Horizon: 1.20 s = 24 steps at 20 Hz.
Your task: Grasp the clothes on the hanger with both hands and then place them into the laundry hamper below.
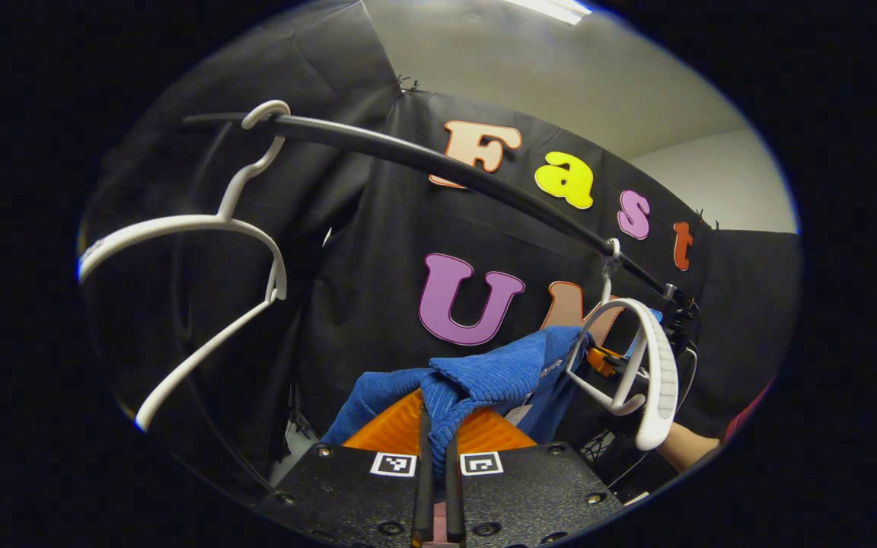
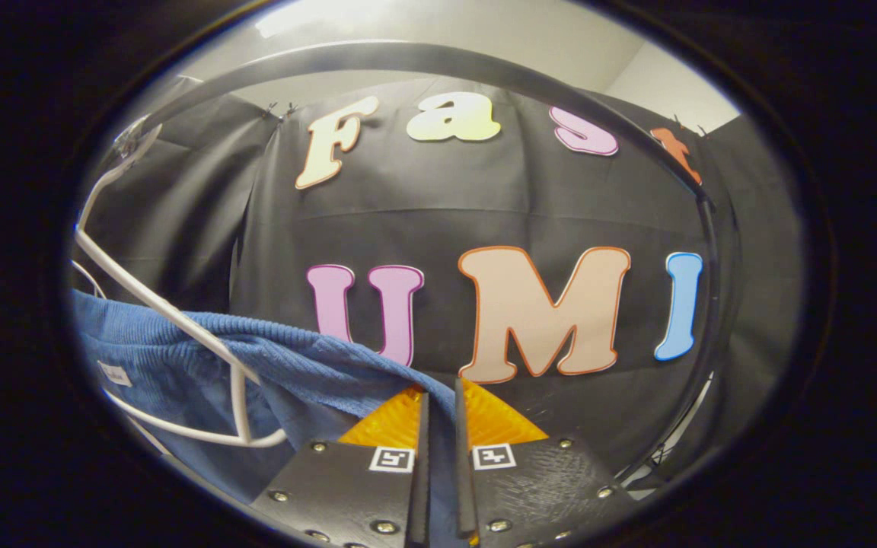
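Both grippers were clenched on the blue ribbed knit garment: left gripper and right gripper, cloth pinched between the fingers. Garment was partly draped on the white plastic hanger under the black rail, stretched between the 2 grips. Judging by that, the next move was sliding it off the hanger, then down.

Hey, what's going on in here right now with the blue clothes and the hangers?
A person is taking a blue garment off a white hanger that hangs on a black rail, using a handheld tool in each hand. The left tool and the right tool are both pinched shut on the cloth. A second white hanger hangs bare farther along the rail.
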Available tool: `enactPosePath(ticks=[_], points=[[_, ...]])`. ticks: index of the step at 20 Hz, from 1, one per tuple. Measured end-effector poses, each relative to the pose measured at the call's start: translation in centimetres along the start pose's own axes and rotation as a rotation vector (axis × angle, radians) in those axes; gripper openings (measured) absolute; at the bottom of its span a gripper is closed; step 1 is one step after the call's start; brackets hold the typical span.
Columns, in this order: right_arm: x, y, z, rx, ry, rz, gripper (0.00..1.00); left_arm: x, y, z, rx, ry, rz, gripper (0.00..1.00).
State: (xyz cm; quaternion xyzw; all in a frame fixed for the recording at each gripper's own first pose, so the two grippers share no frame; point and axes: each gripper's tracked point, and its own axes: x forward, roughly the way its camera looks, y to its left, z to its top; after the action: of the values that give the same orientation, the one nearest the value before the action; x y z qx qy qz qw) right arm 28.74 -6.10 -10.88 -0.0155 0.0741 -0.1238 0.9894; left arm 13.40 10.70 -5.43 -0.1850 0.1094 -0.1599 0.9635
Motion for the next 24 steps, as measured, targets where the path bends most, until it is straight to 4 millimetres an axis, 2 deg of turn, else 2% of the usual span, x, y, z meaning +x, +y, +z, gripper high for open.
enactPosePath(ticks=[5, 13, 15, 18, 21, 24], points=[[0.2, -1.3, -1.8, -0.011, 0.038, -0.028, 0.13, 1.3, 0.3, -2.4, -0.023, 0.029, -0.005, 0.07], [-1.3, -2.6, -7.6, -0.043, 0.153, -0.045, 0.13, 1.4, 1.5, -7.4, -0.038, 0.097, 0.034, 0.07], [-2.3, -2.6, -9.2, -0.032, 0.180, -0.039, 0.14, 0.4, 1.7, -8.6, -0.024, 0.114, 0.054, 0.07], [-3.5, -2.6, -11.3, -0.046, 0.220, -0.033, 0.13, 0.5, 1.6, -10.4, 0.035, 0.134, 0.065, 0.07], [-5.1, -2.2, -12.4, -0.044, 0.243, -0.018, 0.13, -0.3, 0.9, -12.6, 0.070, 0.177, 0.070, 0.07], [-6.7, -1.4, -13.0, -0.056, 0.253, 0.010, 0.13, -0.7, -0.6, -13.9, 0.142, 0.197, 0.043, 0.07]])
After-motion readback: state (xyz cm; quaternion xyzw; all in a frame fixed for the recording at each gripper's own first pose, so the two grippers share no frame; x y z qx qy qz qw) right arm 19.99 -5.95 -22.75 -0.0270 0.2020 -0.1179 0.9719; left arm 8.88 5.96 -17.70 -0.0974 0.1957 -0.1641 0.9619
